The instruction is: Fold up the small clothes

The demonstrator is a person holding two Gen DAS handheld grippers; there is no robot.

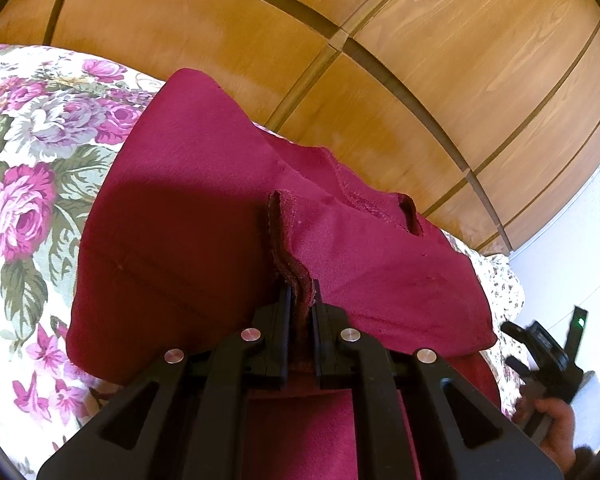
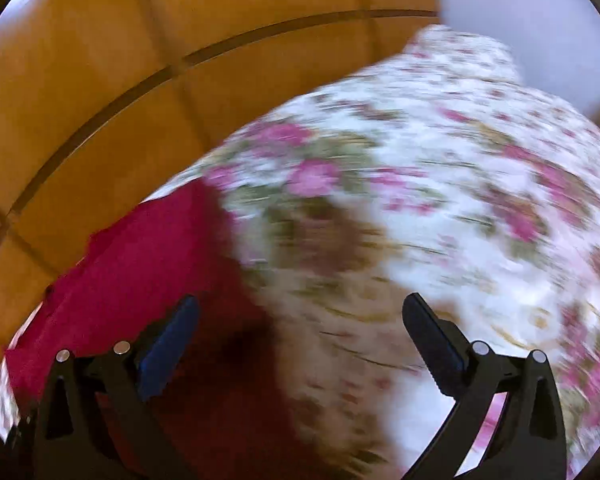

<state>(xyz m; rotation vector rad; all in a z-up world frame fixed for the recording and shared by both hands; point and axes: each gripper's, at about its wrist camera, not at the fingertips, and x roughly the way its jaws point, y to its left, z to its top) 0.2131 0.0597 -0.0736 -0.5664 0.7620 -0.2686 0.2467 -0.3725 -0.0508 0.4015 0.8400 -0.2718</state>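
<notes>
Pinching a doubled hem of the dark red knit garment [image 1: 204,200] between its closed fingers, the left claw [image 1: 302,292] holds that fold raised while the cloth's bulk lies on the floral-printed bedspread [image 1: 24,168] along the edge by the wooden panelled wall [image 1: 400,60]. Only the left wrist view shows the stitched hem and the person's hand [image 1: 556,420] on the other tool. The right wrist view, heavily blurred, shows the right claw [image 2: 300,312] spread wide, empty, above where garment meets bedspread.

Garment [image 1: 204,216] on bedspread [image 1: 32,152]
</notes>
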